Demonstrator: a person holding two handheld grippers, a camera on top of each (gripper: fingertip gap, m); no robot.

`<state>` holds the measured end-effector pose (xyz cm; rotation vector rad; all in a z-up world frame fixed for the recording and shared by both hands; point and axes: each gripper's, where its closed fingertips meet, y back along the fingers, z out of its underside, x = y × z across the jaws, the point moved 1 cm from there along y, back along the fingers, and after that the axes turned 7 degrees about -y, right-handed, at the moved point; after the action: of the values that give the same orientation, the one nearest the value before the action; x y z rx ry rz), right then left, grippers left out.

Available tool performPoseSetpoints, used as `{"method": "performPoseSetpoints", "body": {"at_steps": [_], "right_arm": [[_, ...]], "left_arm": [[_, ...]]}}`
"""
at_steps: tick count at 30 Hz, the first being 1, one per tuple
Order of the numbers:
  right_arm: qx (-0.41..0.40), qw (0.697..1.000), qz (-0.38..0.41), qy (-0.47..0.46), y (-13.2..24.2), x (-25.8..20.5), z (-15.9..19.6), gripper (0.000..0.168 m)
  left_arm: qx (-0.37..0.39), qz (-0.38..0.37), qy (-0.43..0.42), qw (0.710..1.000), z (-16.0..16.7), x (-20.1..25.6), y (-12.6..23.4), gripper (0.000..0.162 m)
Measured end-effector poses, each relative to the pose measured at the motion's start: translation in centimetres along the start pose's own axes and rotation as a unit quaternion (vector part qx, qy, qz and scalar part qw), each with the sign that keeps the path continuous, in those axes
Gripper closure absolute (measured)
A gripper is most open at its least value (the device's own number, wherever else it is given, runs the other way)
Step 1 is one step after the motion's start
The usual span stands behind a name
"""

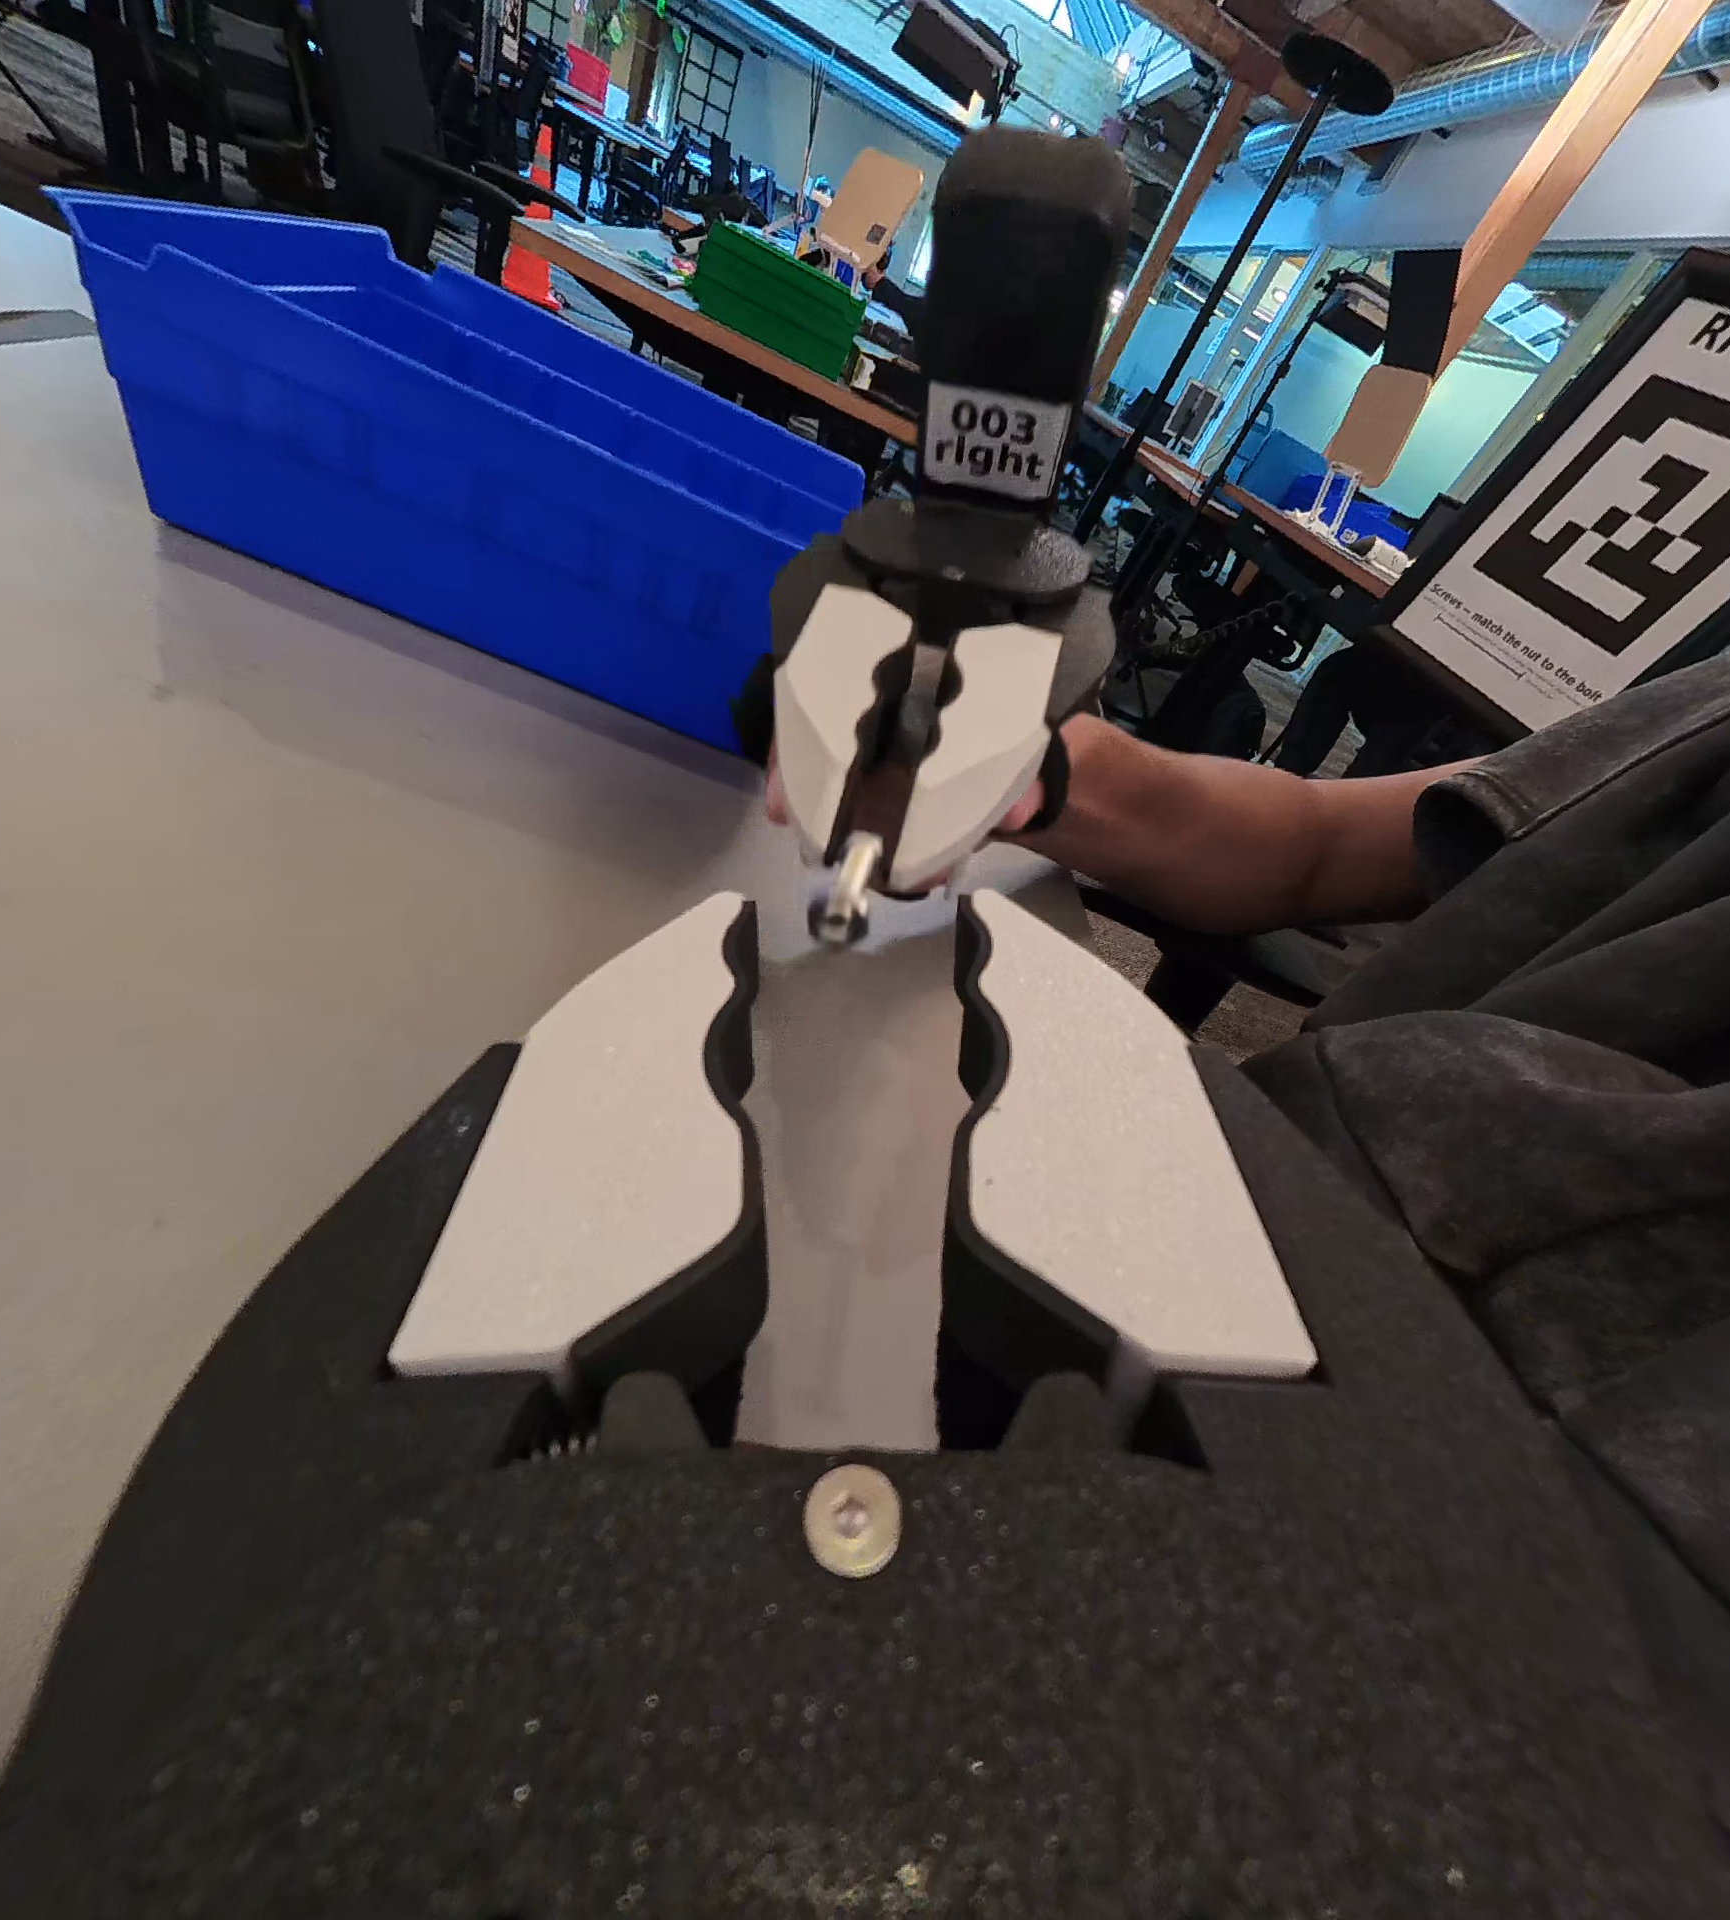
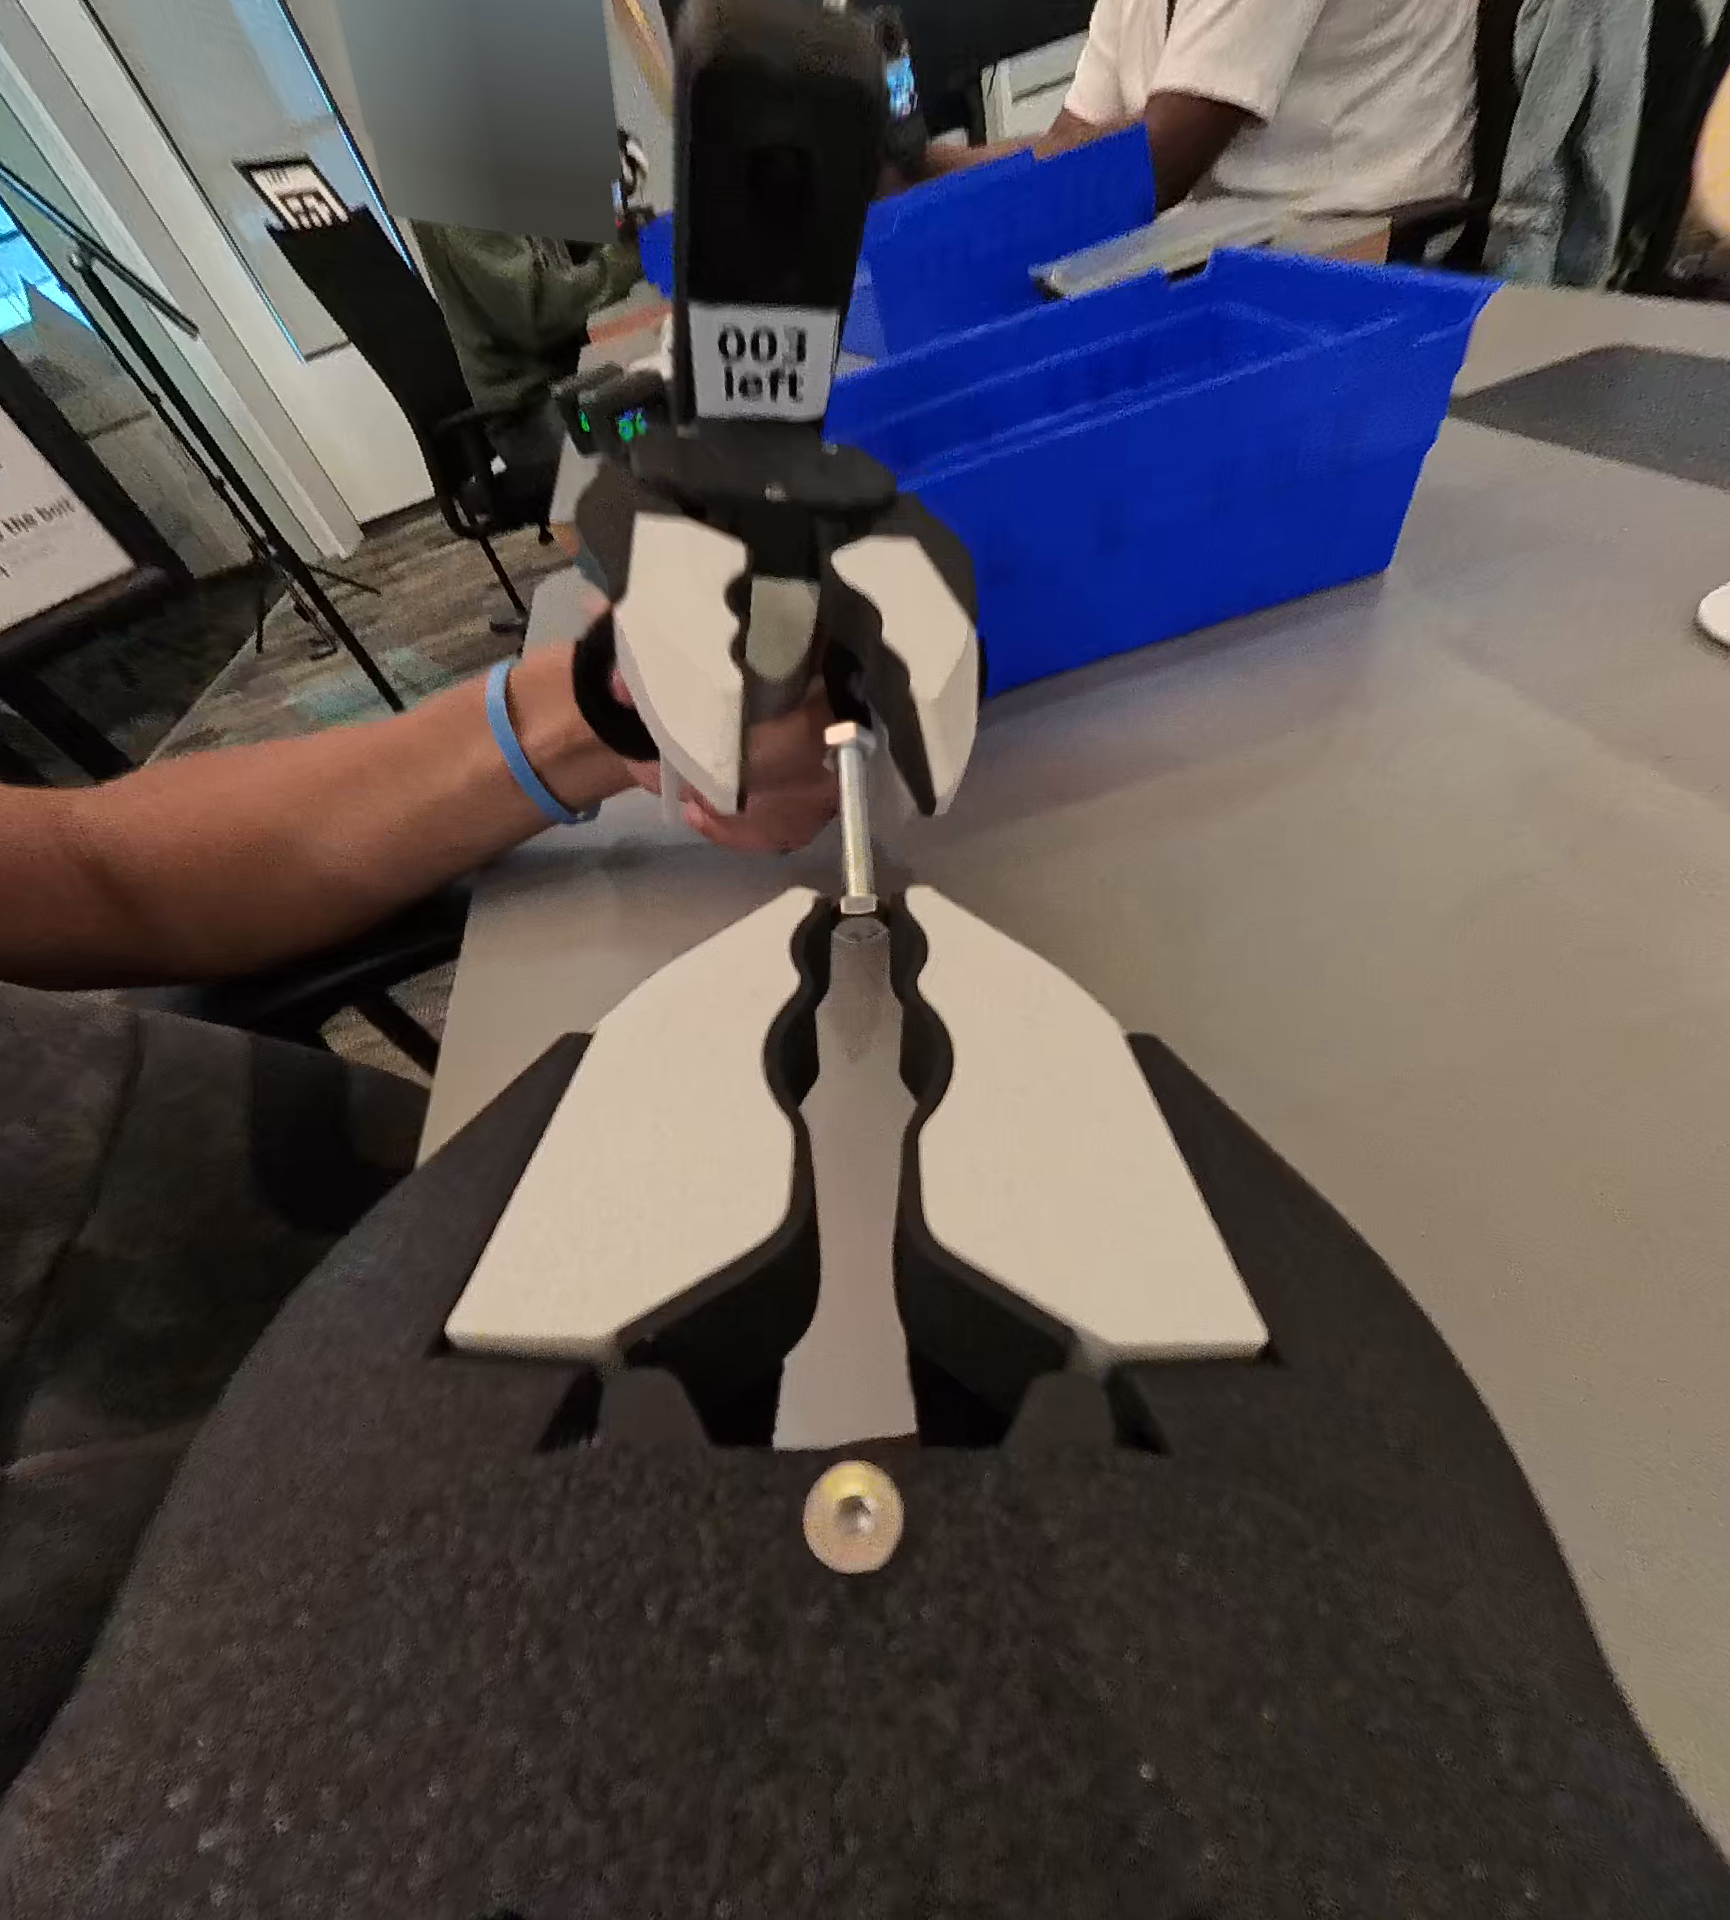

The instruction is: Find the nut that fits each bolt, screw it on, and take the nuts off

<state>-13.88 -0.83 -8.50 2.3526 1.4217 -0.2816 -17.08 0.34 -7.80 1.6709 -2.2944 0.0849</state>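
Bolt (image 2: 855,821) pinched at its near end, up over the grey table (image 2: 1360,935)!
Right gripper (image 2: 863,914) nearly closed on it; left gripper (image 1: 856,925) spread wide, gripping nothing, facing it just beyond the bolt head.

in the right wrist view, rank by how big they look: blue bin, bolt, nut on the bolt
1. blue bin, largest by far
2. bolt, a thin rod held at the right gripper fingers
3. nut, smallest, at the bolt's near end

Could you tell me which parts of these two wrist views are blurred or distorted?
Left wrist view: the right gripper and its bolt are motion-blurred, and the blue bin bows from the wide-angle lens. Right wrist view: the bolt is sharper, the left gripper slightly soft.
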Motion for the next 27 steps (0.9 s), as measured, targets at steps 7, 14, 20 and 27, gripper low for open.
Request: {"method": "performPoseSetpoints", "body": {"at_steps": [7, 14, 20, 27], "right_arm": [[-0.035, 0.999, 0.006, -0.004, -0.9, 0.6, 1.9, 0.157], [0.0, 1.0, 0.005, 0.002, 0.0, 0.1, -0.5, 0.157], [-0.033, 0.999, 0.001, -0.001, -1.1, 0.1, 1.5, 0.157], [-0.011, 1.0, 0.004, -0.008, -0.3, 0.5, 0.3, 0.157]], "left_arm": [[0.0, 0.003, -0.007, 1.0, -0.2, 0.4, -0.2, 0.126], [0.001, 0.005, -0.007, 1.0, -0.3, 0.5, -0.2, 0.126], [0.003, 0.006, -0.008, 1.0, -0.4, 0.5, -0.1, 0.126], [0.004, 0.003, -0.009, 1.0, -0.4, 0.5, 0.0, 0.126]]}}
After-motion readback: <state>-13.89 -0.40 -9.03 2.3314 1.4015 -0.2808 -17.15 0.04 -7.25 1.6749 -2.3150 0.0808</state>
